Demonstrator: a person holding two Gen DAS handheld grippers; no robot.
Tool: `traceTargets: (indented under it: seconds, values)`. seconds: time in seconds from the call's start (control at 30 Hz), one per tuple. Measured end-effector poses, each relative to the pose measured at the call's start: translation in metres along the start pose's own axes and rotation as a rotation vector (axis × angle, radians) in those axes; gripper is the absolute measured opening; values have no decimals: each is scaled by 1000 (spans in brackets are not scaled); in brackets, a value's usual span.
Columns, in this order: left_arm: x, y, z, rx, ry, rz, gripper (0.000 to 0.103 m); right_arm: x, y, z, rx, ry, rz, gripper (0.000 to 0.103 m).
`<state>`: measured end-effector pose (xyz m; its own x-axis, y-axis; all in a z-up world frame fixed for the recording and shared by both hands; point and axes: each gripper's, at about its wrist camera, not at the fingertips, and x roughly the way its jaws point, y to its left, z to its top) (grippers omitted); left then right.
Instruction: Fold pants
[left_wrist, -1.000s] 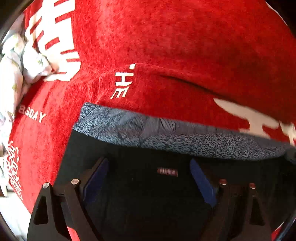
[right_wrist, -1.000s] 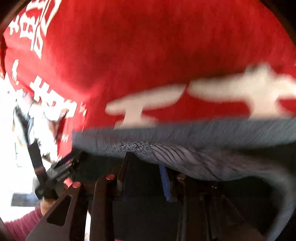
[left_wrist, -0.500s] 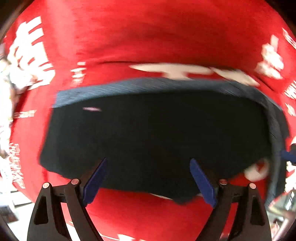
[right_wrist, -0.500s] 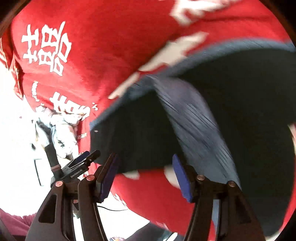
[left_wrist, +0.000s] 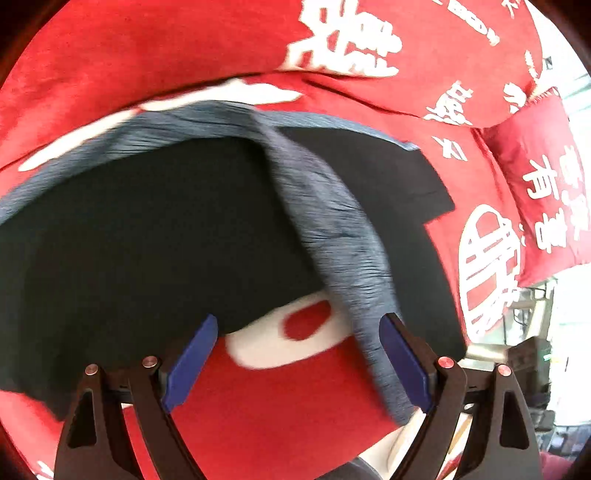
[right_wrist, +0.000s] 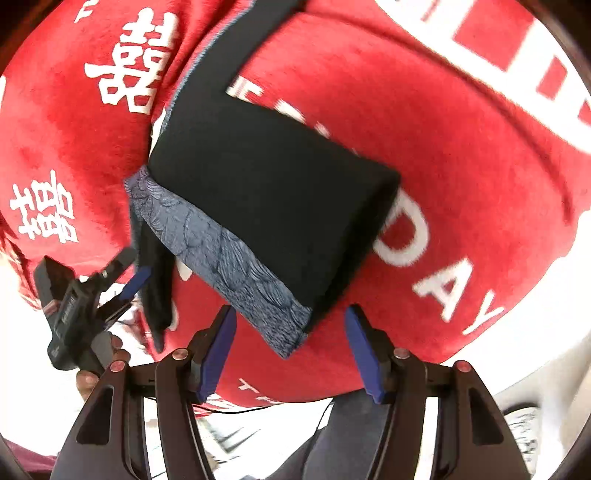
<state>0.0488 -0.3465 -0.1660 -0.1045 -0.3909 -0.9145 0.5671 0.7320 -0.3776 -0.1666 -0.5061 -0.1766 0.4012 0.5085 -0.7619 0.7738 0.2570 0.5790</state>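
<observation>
Your left gripper (left_wrist: 297, 356) has its blue-padded fingers (left_wrist: 190, 363) spread wide and released; nothing is clamped between them. In the left wrist view the grey patterned waistband (left_wrist: 332, 236) of the pants (left_wrist: 155, 229) runs down the middle right of the frame and passes just by the right-hand finger; whether it touches the pad you cannot tell through the blur. The black cloth fills the centre and left of that frame, lying on the red blanket (left_wrist: 155, 48) with white lettering. At the right edge this view alone shows a red cushion (left_wrist: 535, 177) with white characters.

Your right gripper (right_wrist: 291, 354) also stands released, its fingers (right_wrist: 218, 352) apart with a gap around the lower corner of the pants (right_wrist: 266, 206); the pads press on nothing. Here the pants appear as a folded black block in the centre of the frame, the grey band (right_wrist: 229, 262) along its lower left edge, a narrower black strip reaching to the top of the frame.

Only the right wrist view shows your left gripper from outside (right_wrist: 122, 284), at the lower left, held in your hand (right_wrist: 96, 365), beside a dangling black part of the pants. It also shows the blanket's front edge, with pale floor, a dark trouser leg (right_wrist: 343, 443) and a shoe (right_wrist: 521, 424) below it.
</observation>
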Motion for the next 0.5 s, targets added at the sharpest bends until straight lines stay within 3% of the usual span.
traceTargets:
  seconds: [0.17,0.27,0.3,0.33,0.37,0.4,0.43,0.5]
  values:
    - [29,-14,2,-3,38,-16,90,27,-12,1,50,45,200,68]
    - [47,-21,5,-42,87,-51,89,30,-19,4,127,80,267,63]
    - [49,-23,5,-49,87,-56,84,30,-21,5,150,93,278,45]
    - [51,-27,5,-49,82,-50,71,32,-22,9,168,119,267,12]
    - [53,-32,7,-41,86,-41,61,34,-21,12,173,138,262,12]
    - [55,-36,10,-38,103,-42,41,32,-19,17,176,151,272,12]
    - [55,-38,14,-51,116,-60,35,26,-10,23,152,154,298,12]
    - [49,-42,26,-79,109,-77,35,15,7,37,103,160,338,12]
